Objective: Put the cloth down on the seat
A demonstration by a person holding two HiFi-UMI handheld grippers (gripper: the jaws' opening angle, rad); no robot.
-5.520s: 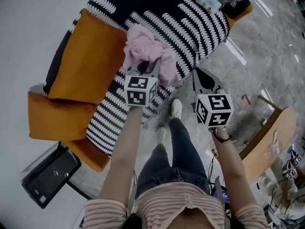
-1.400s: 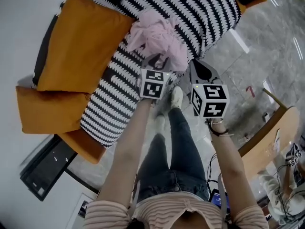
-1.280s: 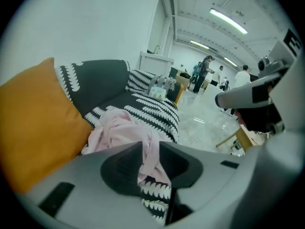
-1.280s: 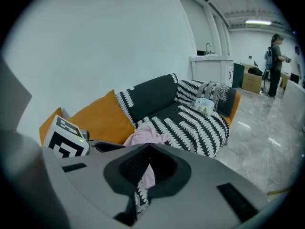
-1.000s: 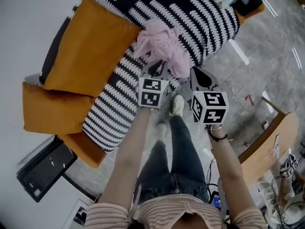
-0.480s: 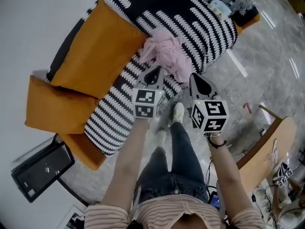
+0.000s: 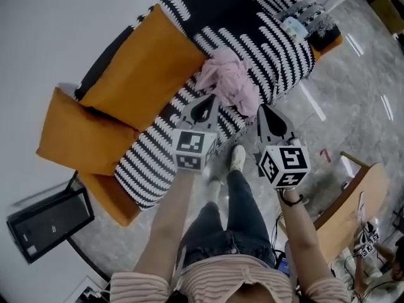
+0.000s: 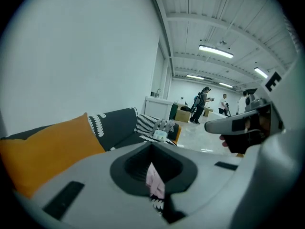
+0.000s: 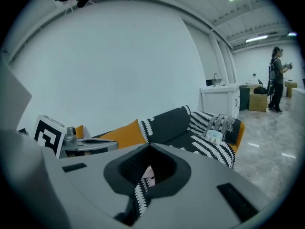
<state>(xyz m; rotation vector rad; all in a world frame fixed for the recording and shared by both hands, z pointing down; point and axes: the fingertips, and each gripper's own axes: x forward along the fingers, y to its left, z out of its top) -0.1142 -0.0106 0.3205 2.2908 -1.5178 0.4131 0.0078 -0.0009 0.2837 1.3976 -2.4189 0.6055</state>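
Observation:
A crumpled pink cloth (image 7: 228, 86) lies loose on the black-and-white patterned sofa seat (image 7: 252, 36), near its front edge. My left gripper (image 7: 205, 103) hovers just short of the cloth, jaws shut with nothing in them. My right gripper (image 7: 265, 111) hangs beside it over the seat's front edge, also shut and empty. In the left gripper view a strip of the cloth (image 8: 155, 181) shows through the notch between the jaws of the left gripper (image 8: 152, 146). The right gripper view shows a sliver of cloth (image 9: 148, 174) past the right gripper (image 9: 150, 148).
Two orange cushions (image 7: 142, 62) lean against the sofa back at the left. A small pale pack (image 7: 295, 27) lies at the sofa's far end. A wooden chair (image 7: 356, 188) stands at the right, a black panel (image 7: 47, 223) on the floor at the left. A person's shoe (image 7: 237, 158) is below the grippers.
The left gripper has drawn back from the cloth toward the person. The cloth stays on the seat. The right gripper has held its place beside it.

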